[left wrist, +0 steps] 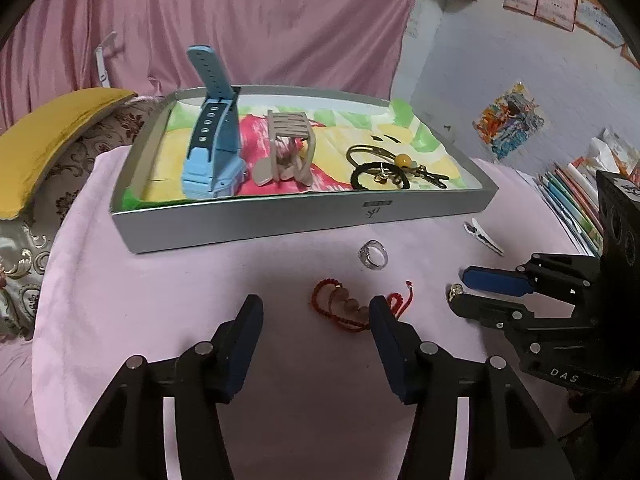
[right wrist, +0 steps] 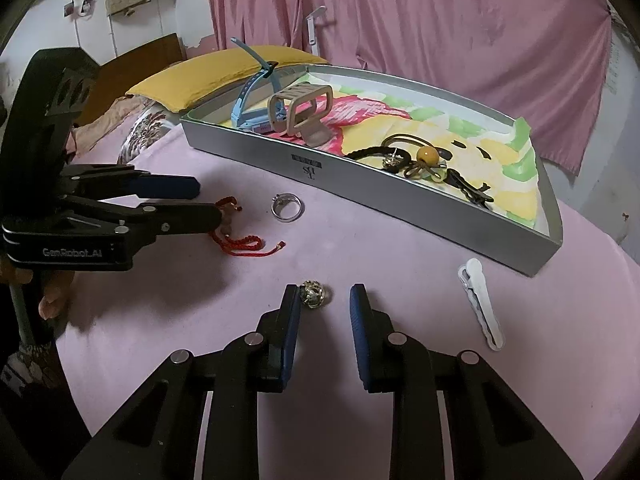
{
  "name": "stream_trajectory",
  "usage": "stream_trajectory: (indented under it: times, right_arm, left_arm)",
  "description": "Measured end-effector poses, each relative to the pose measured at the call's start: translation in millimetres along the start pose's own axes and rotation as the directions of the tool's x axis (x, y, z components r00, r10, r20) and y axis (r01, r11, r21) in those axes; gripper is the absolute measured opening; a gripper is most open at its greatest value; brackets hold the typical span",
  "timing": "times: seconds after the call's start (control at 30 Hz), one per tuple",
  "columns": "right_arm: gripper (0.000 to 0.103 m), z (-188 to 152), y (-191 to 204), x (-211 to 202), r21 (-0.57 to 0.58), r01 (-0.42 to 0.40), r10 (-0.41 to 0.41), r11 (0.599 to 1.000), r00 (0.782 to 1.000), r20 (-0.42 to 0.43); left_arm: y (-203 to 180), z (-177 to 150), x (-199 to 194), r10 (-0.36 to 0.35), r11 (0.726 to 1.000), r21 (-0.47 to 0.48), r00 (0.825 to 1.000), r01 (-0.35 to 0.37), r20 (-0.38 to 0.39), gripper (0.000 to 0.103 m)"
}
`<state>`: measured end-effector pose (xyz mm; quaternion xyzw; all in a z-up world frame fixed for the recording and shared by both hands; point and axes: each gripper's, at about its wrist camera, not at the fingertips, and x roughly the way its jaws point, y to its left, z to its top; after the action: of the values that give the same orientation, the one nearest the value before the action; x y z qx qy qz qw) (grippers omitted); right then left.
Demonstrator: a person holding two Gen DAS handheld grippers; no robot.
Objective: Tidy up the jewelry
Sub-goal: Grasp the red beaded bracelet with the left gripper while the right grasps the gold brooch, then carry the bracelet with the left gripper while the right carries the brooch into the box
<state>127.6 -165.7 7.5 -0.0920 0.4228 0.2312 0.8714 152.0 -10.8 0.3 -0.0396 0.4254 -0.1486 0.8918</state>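
Note:
A grey tray [left wrist: 256, 228] [right wrist: 400, 208] on the pink cloth holds a blue watch [left wrist: 214, 152] [right wrist: 250, 100], a beige claw clip [left wrist: 286, 148] [right wrist: 300, 114] and black hair ties with an amber bead [left wrist: 394, 168] [right wrist: 424, 158]. On the cloth lie a silver ring [left wrist: 374, 254] [right wrist: 286, 206], a red cord bracelet [left wrist: 348, 306] [right wrist: 236, 236], a small gold ring [right wrist: 314, 294] [left wrist: 456, 291] and a white hair clip [left wrist: 484, 236] [right wrist: 480, 302]. My left gripper [left wrist: 316, 312] [right wrist: 208, 200] is open around the bracelet. My right gripper [right wrist: 326, 300] [left wrist: 460, 288] is open around the gold ring.
A yellow cushion [left wrist: 44, 140] [right wrist: 224, 70] and a patterned pillow [left wrist: 24, 248] lie left of the tray. A pink curtain [left wrist: 240, 20] [right wrist: 440, 20] hangs behind. Books [left wrist: 568, 200] are stacked at the right edge.

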Motion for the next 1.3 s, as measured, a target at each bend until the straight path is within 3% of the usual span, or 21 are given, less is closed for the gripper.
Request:
stream_trajectory:
  times: [0.17,0.6,0.9,1.13,1.3]
  right_arm:
    - [0.014,1,-2,2,0.001,-0.009,0.009,1.0,1.0,0.001]
    - [0.012,2,-5,4,0.009,-0.026,0.026,1.0,1.0,0.002]
    - [0.012,3,-4,4,0.006,-0.025,0.025,1.0,1.0,-0.001]
    - [0.011,2,-4,4,0.002,-0.023,0.023,1.0,1.0,0.0]
    - [0.01,0,-3,-8,0.01,-0.001,0.0,1.0,0.998,0.057]
  left_arm:
    - [-7,4,6,0.011,0.999,0.039,1.0,-0.011,-0.014,0.043]
    - [-28,7,11,0.046,0.989,0.141,0.998,-0.041,-0.03,0.023]
    - [-20,7,9,0.018,0.993,0.114,0.999,-0.014,-0.032,0.009]
    - [-16,5,7,-0.02,0.997,0.069,0.999,0.022,-0.03,0.009]
    - [-15,2,-9,-0.077,0.996,0.046,0.996,0.074,0.052,0.009]
